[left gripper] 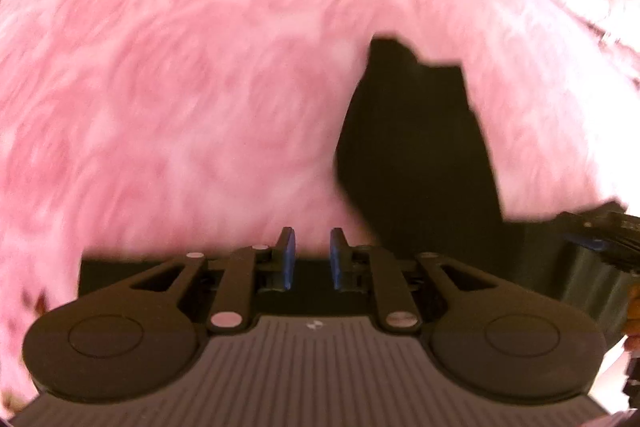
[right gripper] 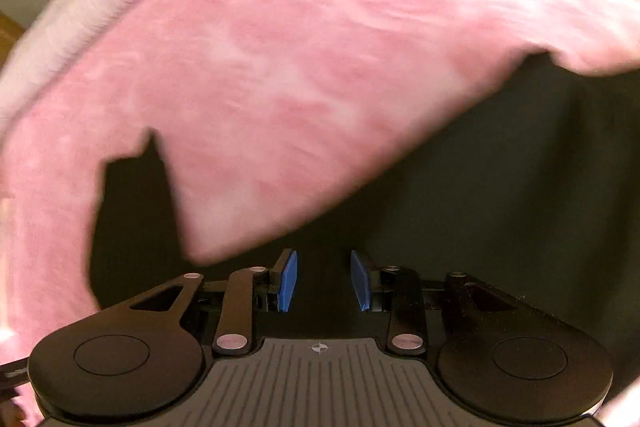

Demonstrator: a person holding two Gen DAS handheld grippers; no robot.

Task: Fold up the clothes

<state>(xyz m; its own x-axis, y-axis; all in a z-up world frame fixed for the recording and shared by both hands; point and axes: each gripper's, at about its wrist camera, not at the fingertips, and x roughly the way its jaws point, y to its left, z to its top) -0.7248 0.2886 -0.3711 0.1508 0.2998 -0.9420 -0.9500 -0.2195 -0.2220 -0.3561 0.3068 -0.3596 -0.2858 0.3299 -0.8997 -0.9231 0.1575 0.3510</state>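
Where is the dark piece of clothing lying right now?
The dark garment lies on the pink patterned bedspread, filling the right side of the right wrist view under the right gripper; nothing is between the jaws.

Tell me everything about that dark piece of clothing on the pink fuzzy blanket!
The dark cloth garment looks nearly black, soft and matte. It lies spread flat on the pink fuzzy blanket, with a narrower strip reaching away across the pink. Its edges are blurred. Neither gripper's blue pads touch it; both stand apart above it.

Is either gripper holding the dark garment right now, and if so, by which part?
Neither. The left gripper and right gripper both stand open, pads bare, above the dark garment on the pink blanket.
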